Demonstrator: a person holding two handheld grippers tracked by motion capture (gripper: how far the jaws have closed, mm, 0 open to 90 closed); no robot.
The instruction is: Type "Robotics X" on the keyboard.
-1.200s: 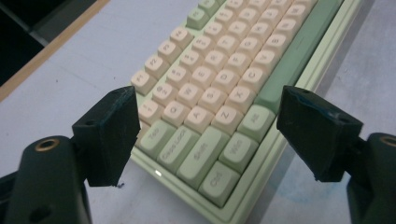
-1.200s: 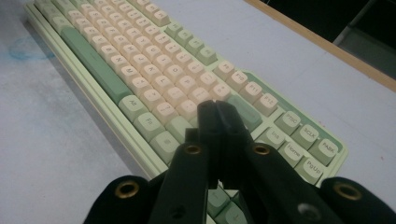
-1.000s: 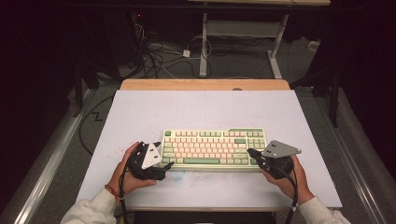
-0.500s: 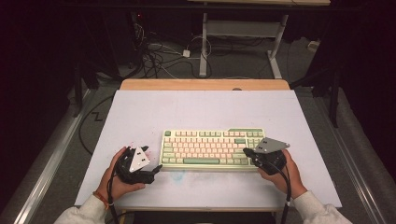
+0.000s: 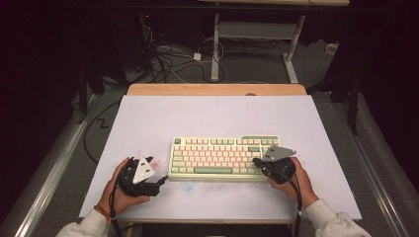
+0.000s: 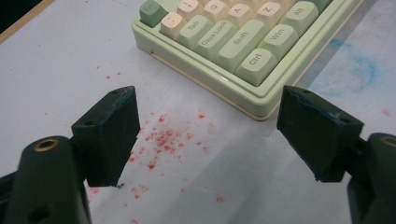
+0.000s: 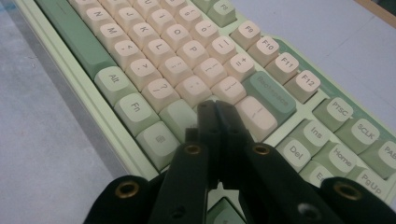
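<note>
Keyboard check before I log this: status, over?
Left gripper open beside keyboard. Right gripper shut, over its right-end keys. Nothing blocking.
</note>
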